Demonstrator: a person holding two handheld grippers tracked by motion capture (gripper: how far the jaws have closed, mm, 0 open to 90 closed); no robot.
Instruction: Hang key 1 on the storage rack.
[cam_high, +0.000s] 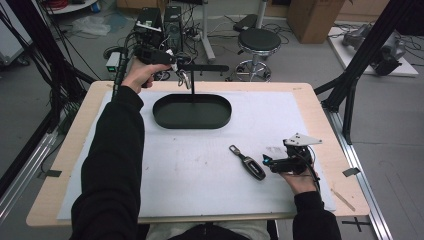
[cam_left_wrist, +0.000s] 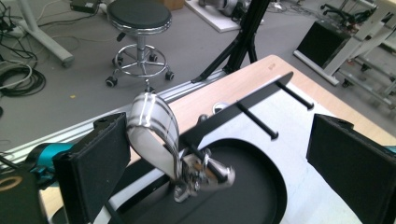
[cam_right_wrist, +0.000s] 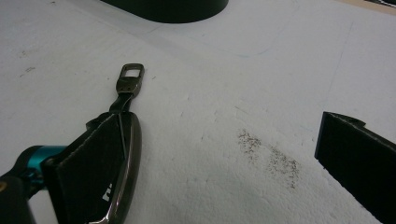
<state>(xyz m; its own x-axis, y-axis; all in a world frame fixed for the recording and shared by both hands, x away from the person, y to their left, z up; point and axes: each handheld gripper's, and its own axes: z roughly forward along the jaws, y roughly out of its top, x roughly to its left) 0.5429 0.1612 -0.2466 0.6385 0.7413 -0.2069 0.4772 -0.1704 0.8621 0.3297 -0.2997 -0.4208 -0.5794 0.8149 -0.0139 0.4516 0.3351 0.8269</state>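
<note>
Key fob (cam_right_wrist: 122, 158) lies beside right gripper (cam_right_wrist: 224, 172)'s open left jaw.

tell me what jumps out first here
A shiny metal clip hangs on a peg of the black stand over the oval tray, between the open left tongs. Nearer the person, a dark car key lies on the white mat beside the right tongs.
</note>
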